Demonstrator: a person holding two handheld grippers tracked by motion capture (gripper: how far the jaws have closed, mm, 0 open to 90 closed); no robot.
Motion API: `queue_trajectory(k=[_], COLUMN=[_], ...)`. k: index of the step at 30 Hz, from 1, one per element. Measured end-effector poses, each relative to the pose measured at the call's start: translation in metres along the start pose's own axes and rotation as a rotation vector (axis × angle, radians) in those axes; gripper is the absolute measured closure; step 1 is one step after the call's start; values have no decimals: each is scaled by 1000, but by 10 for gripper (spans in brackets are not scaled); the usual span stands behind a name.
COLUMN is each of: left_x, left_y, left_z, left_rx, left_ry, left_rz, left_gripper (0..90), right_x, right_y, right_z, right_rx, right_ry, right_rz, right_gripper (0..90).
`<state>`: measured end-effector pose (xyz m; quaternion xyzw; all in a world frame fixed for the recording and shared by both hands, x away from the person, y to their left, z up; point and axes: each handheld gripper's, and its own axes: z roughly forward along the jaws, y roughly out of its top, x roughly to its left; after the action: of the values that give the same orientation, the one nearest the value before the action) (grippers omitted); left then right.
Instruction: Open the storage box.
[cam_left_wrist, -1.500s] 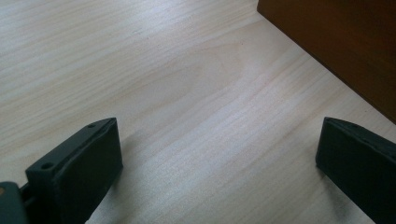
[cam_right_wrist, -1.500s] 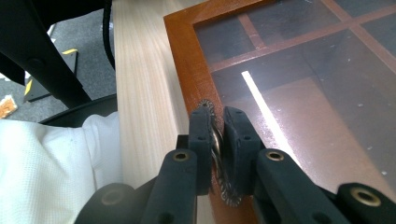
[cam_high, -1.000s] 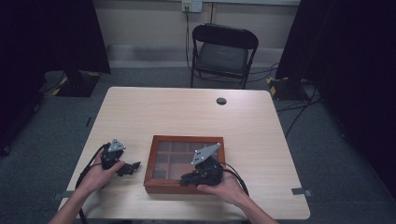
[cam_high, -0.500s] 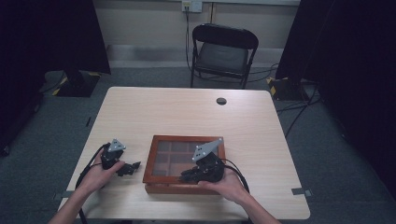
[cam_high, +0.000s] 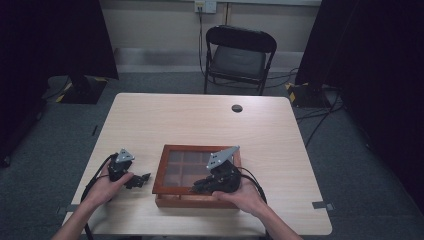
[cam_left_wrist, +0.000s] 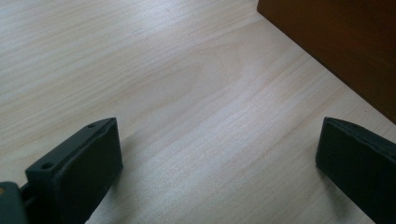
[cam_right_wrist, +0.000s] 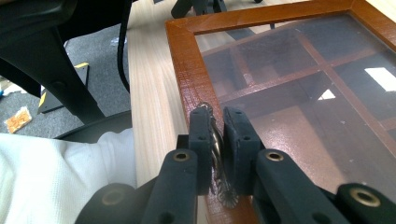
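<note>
The right tongs are closed on a small metal latch at the near edge of the wooden box. In the right gripper view the two black jaws stand almost together, with the thin silver piece clamped between them, just over the red-brown frame of the box lid. In the high view the right tongs lie over the near right part of the box, with the person's right hand behind them at the near edge.

The left tongs are wide open and hold nothing. In the left gripper view the two jaws stand far apart, low over bare table, with the dark side wall of the box at the far right. In the high view the left tongs rest on the table just left of the box, apart from it, with the left hand around the gripper body.

The box sits on the near middle of the table. Its lid is a glass pane set in the wooden frame and lies flat on the box. Dividers under the glass split the inside into square compartments.

A small dark round object lies at the far side of the table, well apart from the box. A black folding chair stands on the floor beyond the far edge.
</note>
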<state>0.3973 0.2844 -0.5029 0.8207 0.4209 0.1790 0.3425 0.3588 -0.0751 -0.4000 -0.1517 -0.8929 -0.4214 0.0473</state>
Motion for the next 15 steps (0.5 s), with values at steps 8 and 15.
queue_trajectory(k=[8, 15], left_x=[0, 0], left_y=[0, 0], left_z=[0, 0], left_rx=[0, 0], left_ry=[0, 0], left_rz=[0, 0], left_gripper=[0, 0], right_x=[-1, -1], right_y=[6, 14], right_z=[-5, -9], right_rx=[-7, 12], right_ry=[-2, 0], right_rz=[-7, -6], right_gripper=[828, 828])
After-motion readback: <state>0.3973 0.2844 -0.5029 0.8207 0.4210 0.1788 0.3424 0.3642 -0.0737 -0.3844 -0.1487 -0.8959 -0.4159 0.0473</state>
